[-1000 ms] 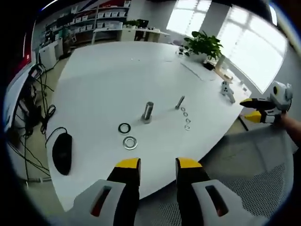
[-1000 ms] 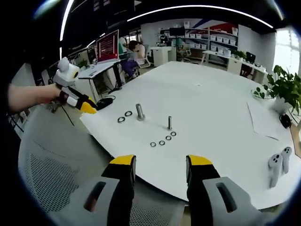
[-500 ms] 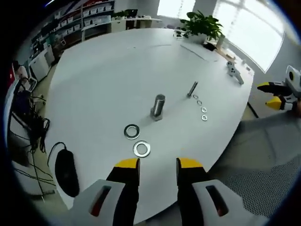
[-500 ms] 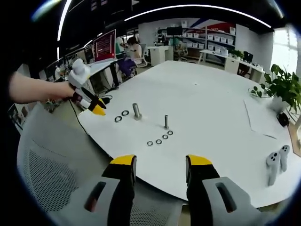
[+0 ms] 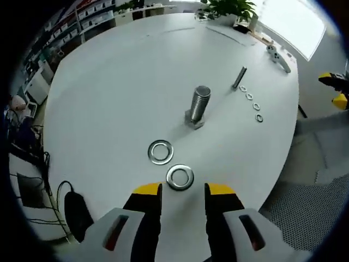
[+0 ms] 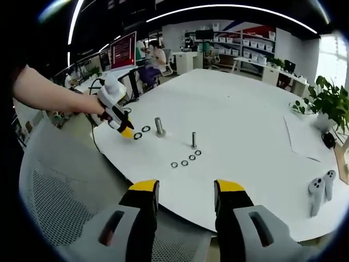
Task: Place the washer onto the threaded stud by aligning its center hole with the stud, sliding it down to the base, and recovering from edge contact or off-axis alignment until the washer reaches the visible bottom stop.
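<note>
Just above the near washer [image 5: 180,177], L gripper [image 5: 182,190] spread, empty — R gripper [image 6: 185,188] spread too, holding nothing.

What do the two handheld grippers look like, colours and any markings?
The left gripper and the right gripper match: two dark jaws capped with yellow tips, rising from light grey housings, each housing with a dark slot; on the left one the slot shows a reddish streak. In the right gripper view the left gripper shows a whitish body. The forearm behind it is bare, no sleeve visible.

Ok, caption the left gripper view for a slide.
Open left gripper poised over two large washers near the threaded stud on a white table.
</note>
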Demonstrator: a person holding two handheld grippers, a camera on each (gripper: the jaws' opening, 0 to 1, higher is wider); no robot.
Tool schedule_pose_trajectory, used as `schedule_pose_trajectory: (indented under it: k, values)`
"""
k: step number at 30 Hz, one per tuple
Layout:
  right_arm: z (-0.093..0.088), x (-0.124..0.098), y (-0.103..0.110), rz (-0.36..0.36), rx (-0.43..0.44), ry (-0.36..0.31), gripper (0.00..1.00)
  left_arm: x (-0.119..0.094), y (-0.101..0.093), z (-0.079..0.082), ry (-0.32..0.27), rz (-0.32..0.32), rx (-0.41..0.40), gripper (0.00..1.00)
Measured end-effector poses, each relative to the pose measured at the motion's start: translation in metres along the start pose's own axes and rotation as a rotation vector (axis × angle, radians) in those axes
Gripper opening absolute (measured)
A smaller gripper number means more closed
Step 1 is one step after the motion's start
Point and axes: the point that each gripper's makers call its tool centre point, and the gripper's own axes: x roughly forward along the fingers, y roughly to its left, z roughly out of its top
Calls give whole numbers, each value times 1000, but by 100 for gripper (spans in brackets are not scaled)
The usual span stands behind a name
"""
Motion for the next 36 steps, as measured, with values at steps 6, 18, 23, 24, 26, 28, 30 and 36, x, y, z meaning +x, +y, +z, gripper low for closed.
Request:
schedule_pose_trajectory:
  k: [6, 18, 23, 24, 26, 28, 30, 36]
  values:
    - [-1, 1, 1, 6, 1, 10, 43, 6, -2, 0, 26, -5, 13, 29]
    - [0, 0, 0, -2, -5, 4, 42, 17, -1, 3, 55, -17, 55, 28]
    - [1, -1, -2, -7, 6, -2, 42, 19, -1, 2, 104, 4, 210, 22]
    - [2, -1, -2, -8, 4, -4, 41, 19, 0, 2, 116, 5, 195, 22]
    - [2, -1, -3, -10, 3, -4, 41, 20, 1, 3, 140, 1, 203, 21]
    - [1, -1, -4, -13, 7, -3, 41, 20, 0, 2, 182, 0, 235, 21]
    - [2, -1, -4, -15, 9, -8, 41, 20, 0, 2, 220, -2, 251, 22]
    - [0, 0, -4, -17, 4, 4, 41, 21, 1, 1, 319, -11, 281, 21]
